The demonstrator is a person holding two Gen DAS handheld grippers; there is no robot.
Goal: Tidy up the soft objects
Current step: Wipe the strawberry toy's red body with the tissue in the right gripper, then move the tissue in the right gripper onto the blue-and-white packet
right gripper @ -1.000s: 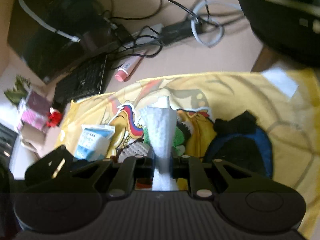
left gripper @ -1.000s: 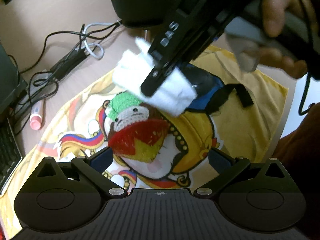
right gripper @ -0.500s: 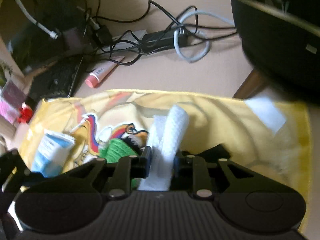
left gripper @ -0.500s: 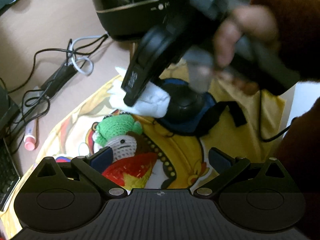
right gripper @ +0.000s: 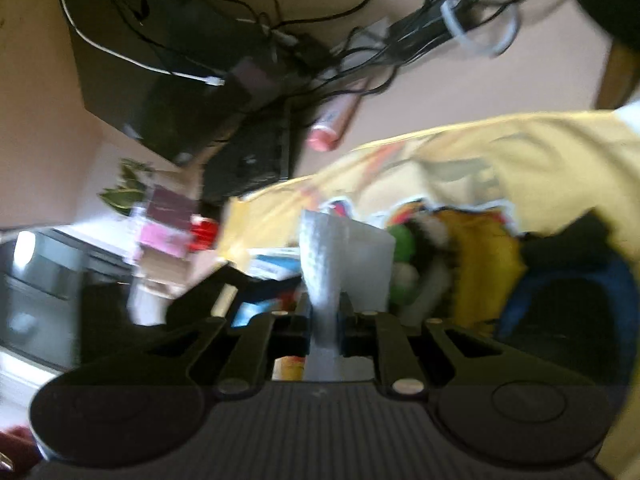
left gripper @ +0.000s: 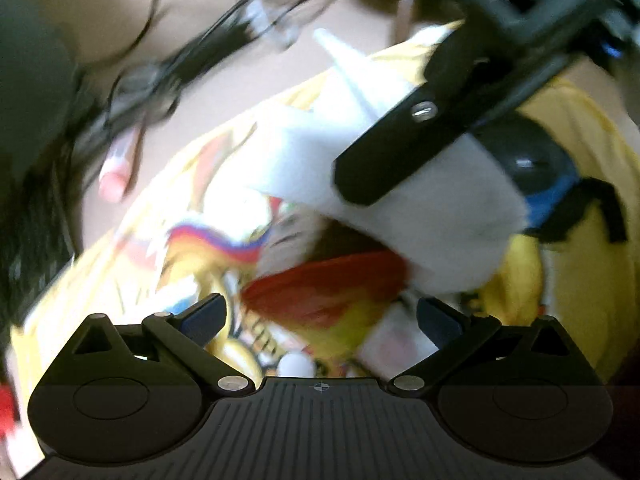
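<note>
The right tongs (right gripper: 324, 320) have a folded white cloth (right gripper: 332, 256) pinched between their pads, and the jaws are closing tighter on it; the cloth stands up out of the grip in a narrow band. From the other side, the same white cloth (left gripper: 420, 216) hangs in the air over a yellow printed towel (left gripper: 580, 280) that covers the bench (left gripper: 200, 20), with one black finger of the right tongs (left gripper: 400, 152) lying across it. The left tongs (left gripper: 320, 312) stand wide open with nothing between the pads, low over the towel's cartoon print. Just under the cloth lies something red and yellow (left gripper: 324, 292), too blurred to name, though the right view shows a green crocheted toy (right gripper: 404, 248) at about that place. To the right, on the towel, sits a black and blue padded item (left gripper: 536, 172) with a black strap. Beyond the towel's edge a pink tube (left gripper: 116, 168) rests on the bare bench beside a tangle of black cables (left gripper: 180, 60). A small blue and white pack (right gripper: 272, 264) lies on the towel's near left part.
</note>
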